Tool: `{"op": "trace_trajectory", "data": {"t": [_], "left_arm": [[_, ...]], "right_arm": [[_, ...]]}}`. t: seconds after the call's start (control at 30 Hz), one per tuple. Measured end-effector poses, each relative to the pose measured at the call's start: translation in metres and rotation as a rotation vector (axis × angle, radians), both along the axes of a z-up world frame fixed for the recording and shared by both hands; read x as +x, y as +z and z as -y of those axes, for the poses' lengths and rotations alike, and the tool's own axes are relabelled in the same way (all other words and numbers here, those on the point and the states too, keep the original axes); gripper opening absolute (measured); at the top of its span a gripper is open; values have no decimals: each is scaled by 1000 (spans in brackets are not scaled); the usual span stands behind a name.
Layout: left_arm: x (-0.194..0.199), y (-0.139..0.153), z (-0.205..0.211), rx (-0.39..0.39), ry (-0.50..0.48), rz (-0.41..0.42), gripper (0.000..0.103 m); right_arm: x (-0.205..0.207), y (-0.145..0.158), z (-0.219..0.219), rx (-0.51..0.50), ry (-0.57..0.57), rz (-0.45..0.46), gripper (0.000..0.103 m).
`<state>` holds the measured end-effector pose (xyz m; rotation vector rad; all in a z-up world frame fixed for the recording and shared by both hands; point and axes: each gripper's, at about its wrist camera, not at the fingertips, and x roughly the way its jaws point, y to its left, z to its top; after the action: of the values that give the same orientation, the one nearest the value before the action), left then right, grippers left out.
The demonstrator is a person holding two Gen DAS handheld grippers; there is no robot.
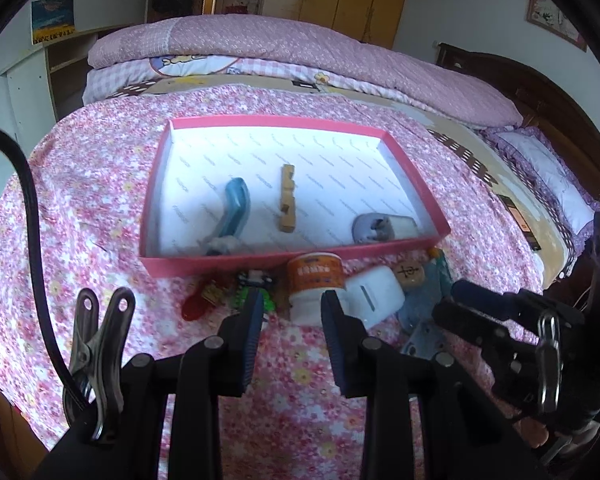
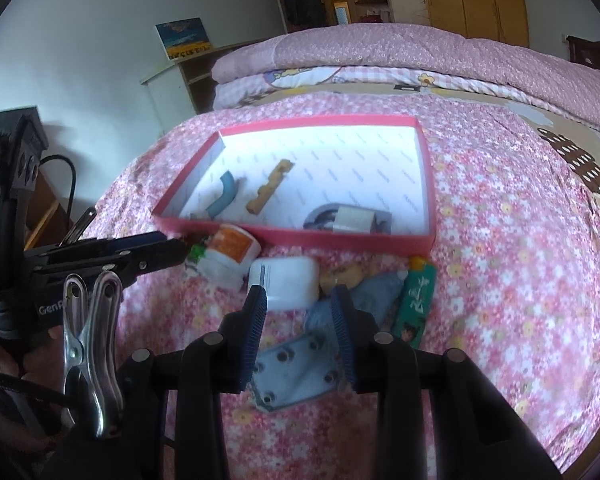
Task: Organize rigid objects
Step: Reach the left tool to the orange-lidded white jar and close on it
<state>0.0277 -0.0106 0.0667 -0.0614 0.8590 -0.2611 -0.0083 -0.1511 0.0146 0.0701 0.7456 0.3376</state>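
Right gripper (image 2: 300,322) — jaws apart, empty, over grey-blue metal plate with rivets (image 2: 292,372) on floral bedspread (image 2: 520,240); left gripper (image 1: 290,320) likewise parted, facing white-and-orange plastic jar (image 1: 316,288) beside pink cardboard tray (image 1: 236,262) — advice: straddle squarely, close gently, lift clear of the rim

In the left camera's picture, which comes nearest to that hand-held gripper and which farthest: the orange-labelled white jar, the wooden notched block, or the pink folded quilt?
1. Orange-labelled white jar: nearest, lying on the floral bedspread right ahead of the left hand-held gripper.
2. Wooden notched block: farther, inside the pink-rimmed shallow box.
3. Pink folded quilt: farthest, behind the box.
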Motion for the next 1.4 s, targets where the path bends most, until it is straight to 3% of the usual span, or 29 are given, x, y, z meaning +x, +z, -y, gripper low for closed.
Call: {"op": "trace_trajectory", "data": {"t": [0.43, 0.93, 1.17, 1.4], "left_arm": [[14, -15, 31, 54, -39, -16, 31], [21, -31, 46, 158, -19, 10, 43], [35, -44, 52, 158, -14, -44, 43], [24, -39, 46, 149, -21, -6, 42]], "right_arm": [[-24, -22, 8, -27, 13, -32, 35], [-27, -33, 16, 16, 8, -49, 40], [-29, -32, 17, 16, 5, -48, 40], [-30, -33, 15, 7, 10, -53, 45]]}}
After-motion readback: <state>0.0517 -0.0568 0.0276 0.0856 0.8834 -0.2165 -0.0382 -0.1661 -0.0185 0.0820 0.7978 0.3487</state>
